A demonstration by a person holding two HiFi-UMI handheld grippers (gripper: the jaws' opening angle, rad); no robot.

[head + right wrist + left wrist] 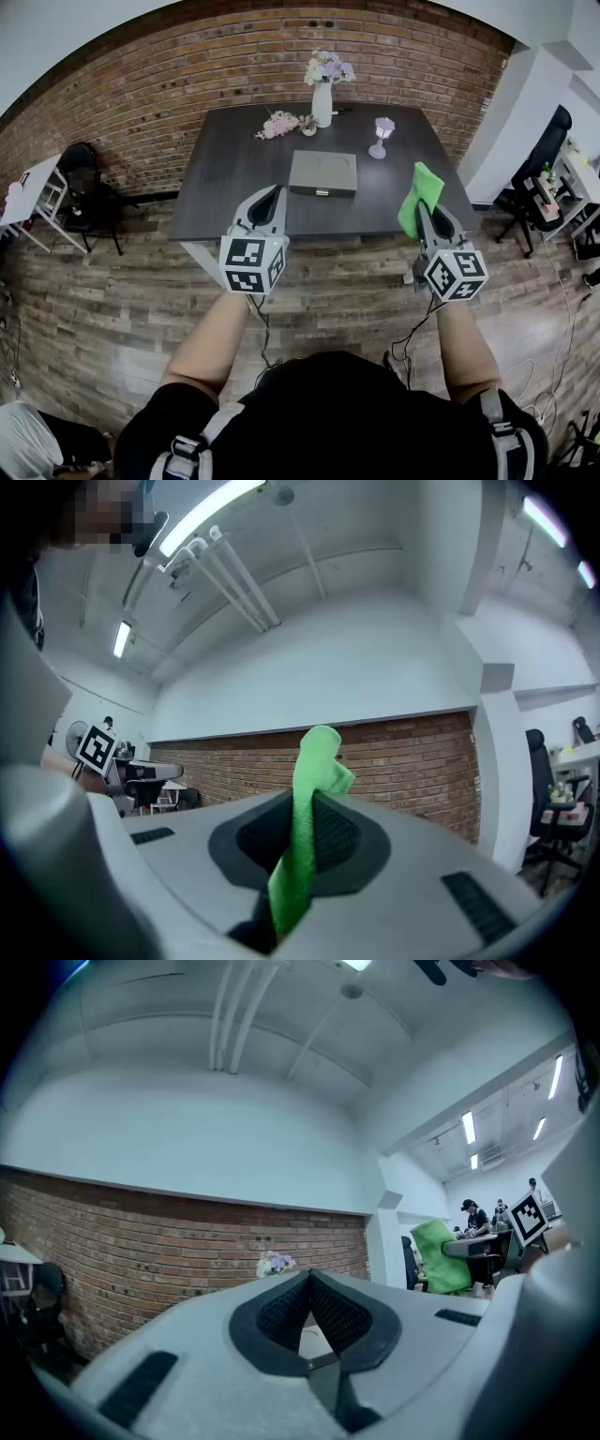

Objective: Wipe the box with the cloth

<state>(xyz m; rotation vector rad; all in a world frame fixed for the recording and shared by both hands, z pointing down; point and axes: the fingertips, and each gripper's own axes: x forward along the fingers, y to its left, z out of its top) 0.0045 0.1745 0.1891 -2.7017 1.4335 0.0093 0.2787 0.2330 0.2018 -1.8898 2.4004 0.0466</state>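
Both forearms are extended forward at about the same level, wrists straight, and the tools point up toward the brick wall [169,84].

The left gripper [277,193] has its jaws closed tip to tip with nothing between them. It hangs over the near edge of the table [225,202].

The right gripper [424,221] is clamped on the green cloth [418,192]. The cloth stands up past the jaw tips and also trails down behind them. This gripper sits over the table's near right corner.

The box [323,173] lies closed and flat on the table, roughly central. It is apart from both grippers and nearer the left one.

Bare tabletop flanks the box on both sides and in front of it. The vase [322,101], a pink flower bunch [278,124] and a small stemmed ornament [381,137] stand near the table's far edge, behind the box. An office chair [544,155] stands well off to the right, with open plank floor [112,300] around the table.
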